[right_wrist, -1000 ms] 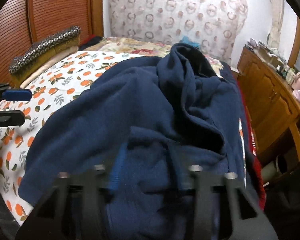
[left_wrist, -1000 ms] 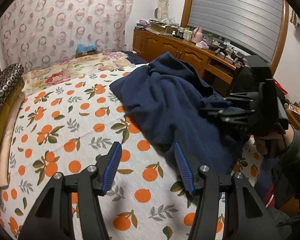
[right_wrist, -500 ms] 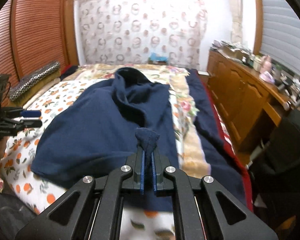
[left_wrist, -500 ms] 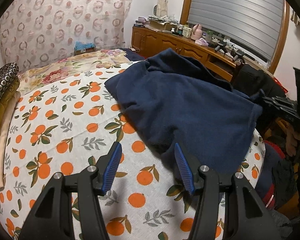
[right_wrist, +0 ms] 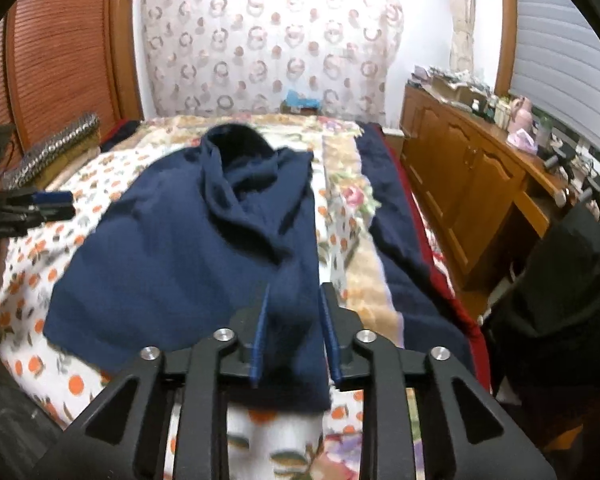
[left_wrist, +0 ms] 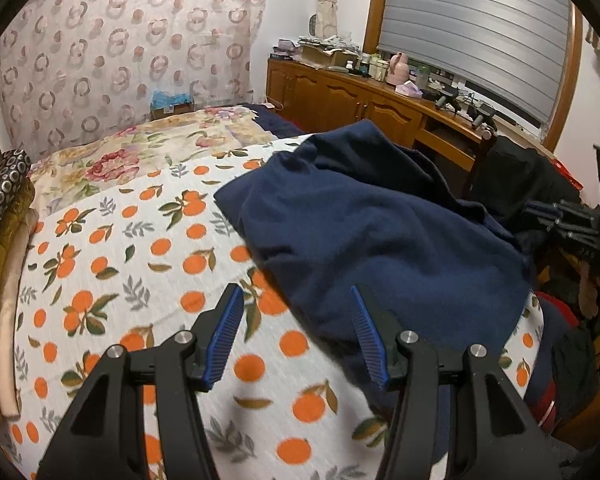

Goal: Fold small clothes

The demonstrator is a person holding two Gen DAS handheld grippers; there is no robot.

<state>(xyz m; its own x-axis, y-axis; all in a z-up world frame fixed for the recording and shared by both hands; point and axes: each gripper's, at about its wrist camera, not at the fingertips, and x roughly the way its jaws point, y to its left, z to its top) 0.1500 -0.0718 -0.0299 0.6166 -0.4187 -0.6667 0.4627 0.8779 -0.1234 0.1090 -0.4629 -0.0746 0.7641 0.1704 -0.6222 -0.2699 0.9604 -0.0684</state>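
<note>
A navy blue garment (left_wrist: 380, 236) lies rumpled on the bed's orange-print sheet (left_wrist: 112, 264); it also shows in the right wrist view (right_wrist: 204, 248). My left gripper (left_wrist: 296, 332) is open and empty, hovering over the sheet at the garment's near left edge. My right gripper (right_wrist: 294, 332) is partly open, its jaws standing either side of the garment's near corner, which lies slack on the bed. Each gripper shows in the other's view: the right (left_wrist: 560, 220), the left (right_wrist: 32, 208).
A wooden cabinet (left_wrist: 364, 104) with clutter runs along the right of the bed. Dark clothes (right_wrist: 560, 280) hang by it. A navy and red blanket (right_wrist: 404, 248) lies along the bed's right edge. Folded cushions (left_wrist: 0, 216) stack at the left. A patterned curtain (right_wrist: 276, 40) hangs behind.
My right gripper, shut on the garment's corner half a second ago, has opened and the corner has dropped to the bed. My left gripper has shifted slightly toward the garment.
</note>
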